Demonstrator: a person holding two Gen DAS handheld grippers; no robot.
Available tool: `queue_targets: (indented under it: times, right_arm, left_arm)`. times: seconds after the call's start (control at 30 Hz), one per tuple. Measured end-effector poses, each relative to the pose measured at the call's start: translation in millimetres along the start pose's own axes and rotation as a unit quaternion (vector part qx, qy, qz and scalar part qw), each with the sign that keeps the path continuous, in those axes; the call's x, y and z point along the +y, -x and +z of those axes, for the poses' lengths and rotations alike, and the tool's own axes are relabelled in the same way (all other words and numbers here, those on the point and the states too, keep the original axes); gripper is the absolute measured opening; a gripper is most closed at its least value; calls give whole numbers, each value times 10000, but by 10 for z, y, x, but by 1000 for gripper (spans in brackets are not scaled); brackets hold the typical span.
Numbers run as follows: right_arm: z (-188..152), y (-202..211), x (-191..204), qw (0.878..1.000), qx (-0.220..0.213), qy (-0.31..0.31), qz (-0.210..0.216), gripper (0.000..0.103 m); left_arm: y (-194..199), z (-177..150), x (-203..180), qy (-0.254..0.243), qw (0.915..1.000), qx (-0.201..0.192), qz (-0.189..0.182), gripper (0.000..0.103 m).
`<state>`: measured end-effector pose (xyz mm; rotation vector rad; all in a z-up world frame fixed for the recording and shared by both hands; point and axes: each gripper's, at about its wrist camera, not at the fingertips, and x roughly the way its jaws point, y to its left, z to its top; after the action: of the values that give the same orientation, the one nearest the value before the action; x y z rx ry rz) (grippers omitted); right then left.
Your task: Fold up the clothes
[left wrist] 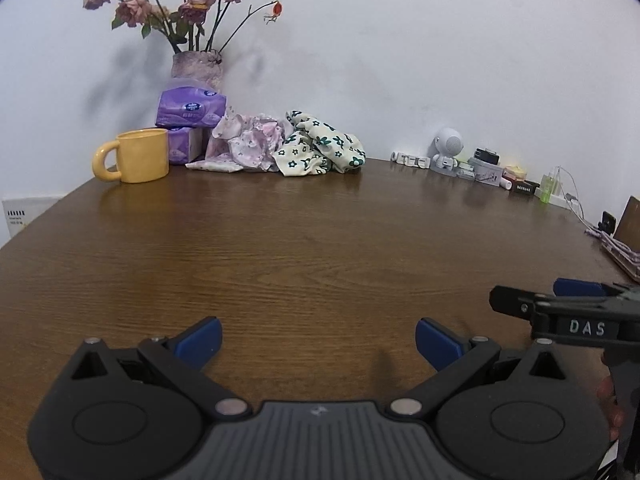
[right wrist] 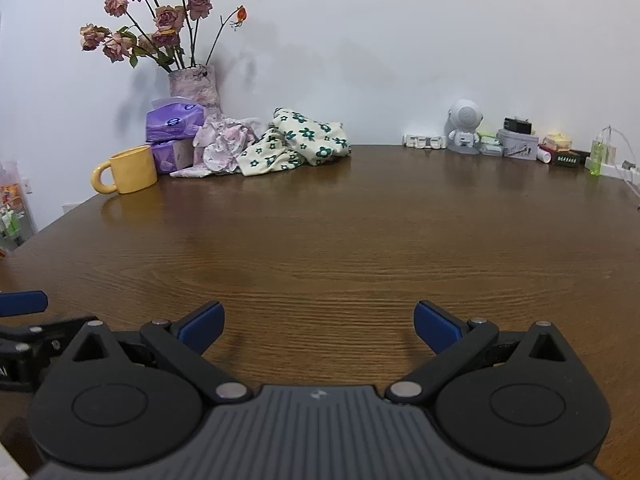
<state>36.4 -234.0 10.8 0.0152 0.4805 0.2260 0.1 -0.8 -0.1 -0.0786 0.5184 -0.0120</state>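
Hovering over the bare wooden table (left wrist: 304,240), both tongs spread, empty: left tongs (left wrist: 319,338), right tongs (right wrist: 319,322).

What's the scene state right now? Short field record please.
surface: wooden table
clothes: two crumpled pieces at the far edge, pink garment and green-flowered garment, touching, unfolded
nearby: yellow mug, tissue packs, vase of dried roses
left gripper: open, empty, over bare table
right gripper: open, empty, over bare table
progress: folding not started
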Motion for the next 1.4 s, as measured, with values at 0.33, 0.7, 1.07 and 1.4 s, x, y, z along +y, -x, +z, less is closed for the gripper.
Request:
queue_targets:
  times: [0.33, 0.7, 1.07, 1.4]
  right_arm:
    - [-39, -121, -76, 9998, 174, -91, 66, 103]
    - [-49, -108, 0, 9999, 71, -33, -73, 103]
    - [-42, -94, -32, 9999, 30, -118, -53, 103]
    - [-47, -97, -41, 9998, 23, -191, -75, 103]
  left_arm:
    - [-174, -15, 18, 379, 9991, 149, 154, 103]
    - [-167, 15, 2, 168, 9991, -261, 291, 103]
    - [-172, 10, 63, 315, 9989, -240, 258, 103]
    - [-183, 2, -16, 63, 9994, -216, 260, 103]
